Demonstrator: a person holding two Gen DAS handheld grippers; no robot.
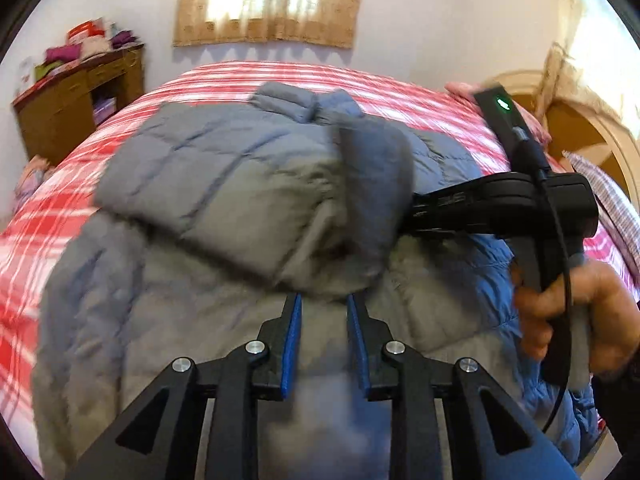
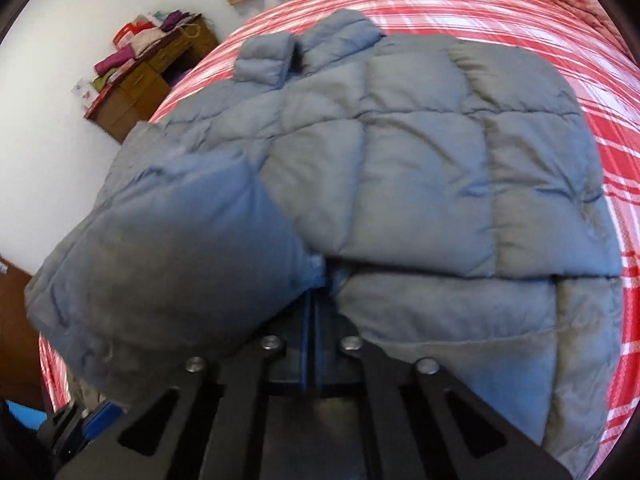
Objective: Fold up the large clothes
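Note:
A grey-blue quilted puffer jacket (image 1: pixel 208 184) lies on the bed, collar toward the far wall, one side folded over the body. It fills the right wrist view (image 2: pixel 420 168). My left gripper (image 1: pixel 324 300) is open and empty, its tips just above the jacket's near part. My right gripper (image 2: pixel 316 280) is shut on the jacket's sleeve (image 2: pixel 168 240), which is lifted and drapes over the fingers. In the left wrist view the right gripper's body (image 1: pixel 520 200) comes in from the right, its tips hidden in the sleeve fabric (image 1: pixel 372 184).
The bed has a red and white checked cover (image 1: pixel 48 240). A wooden dresser (image 1: pixel 76 100) with stacked clothes stands by the far left wall. A curtained window (image 1: pixel 272 0) is behind the bed. Pillows (image 1: pixel 608 196) lie at the right.

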